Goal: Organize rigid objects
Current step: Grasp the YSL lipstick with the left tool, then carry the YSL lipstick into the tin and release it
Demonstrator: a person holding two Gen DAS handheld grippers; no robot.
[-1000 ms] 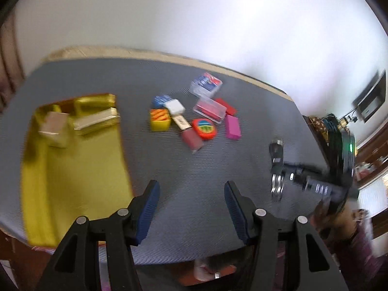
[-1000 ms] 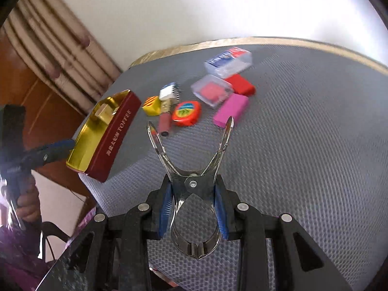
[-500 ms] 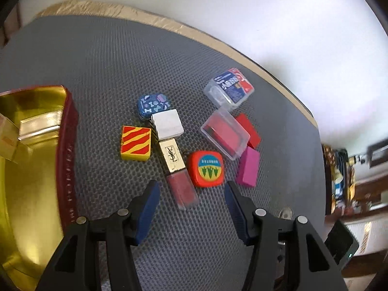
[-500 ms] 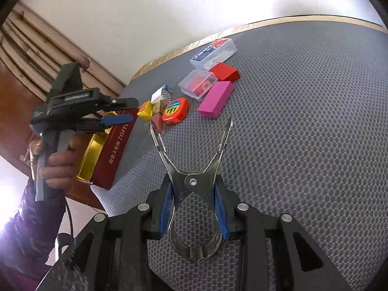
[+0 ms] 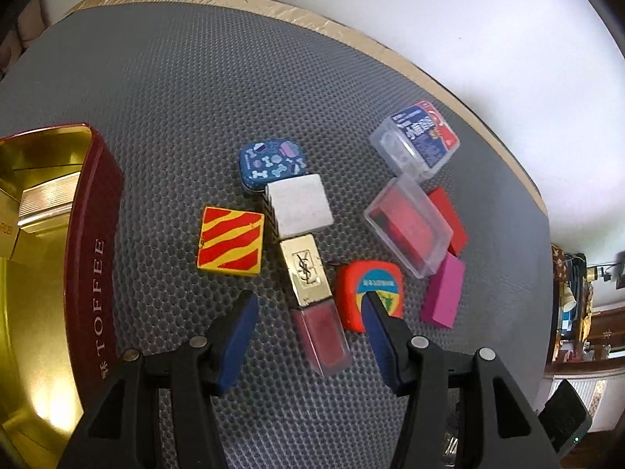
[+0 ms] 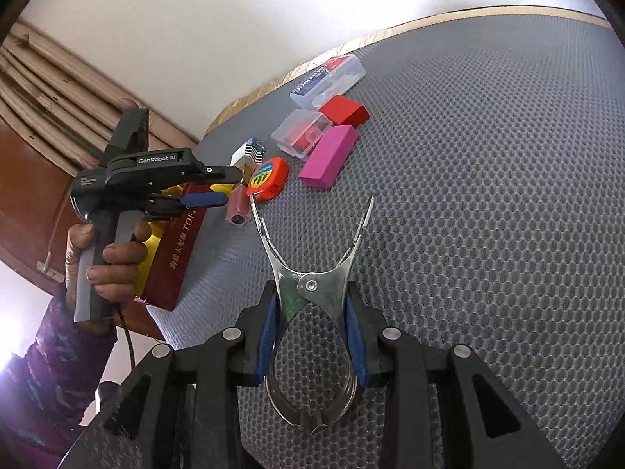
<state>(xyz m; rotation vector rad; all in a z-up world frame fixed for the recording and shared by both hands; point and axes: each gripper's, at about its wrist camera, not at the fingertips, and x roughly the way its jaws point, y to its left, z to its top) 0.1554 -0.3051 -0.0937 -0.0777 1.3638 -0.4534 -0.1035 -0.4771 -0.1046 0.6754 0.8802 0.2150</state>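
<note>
My left gripper (image 5: 308, 305) hangs open just above a lip gloss tube (image 5: 318, 332) with a gold cap, which lies on the grey mat between its blue pads, untouched. An orange tape measure (image 5: 369, 285) lies partly behind the right pad. In the right wrist view the left gripper (image 6: 226, 186) hovers over the gloss tube (image 6: 238, 207), held by a hand (image 6: 113, 250). My right gripper (image 6: 311, 305) is shut on a metal spring clip (image 6: 273, 242), whose prongs point forward above the mat.
A red toffee tin (image 5: 93, 258) with a gold inside stands open at the left. Around the gloss tube lie a striped yellow box (image 5: 230, 244), white block (image 5: 299, 205), blue tin (image 5: 273, 162), clear boxes (image 5: 408, 226), red block (image 5: 449, 215) and pink block (image 5: 445, 289).
My left gripper has swung from over the toffee tin to the cluster of small objects and come down close over the gloss tube. The right gripper sank a little, still holding the clip.
</note>
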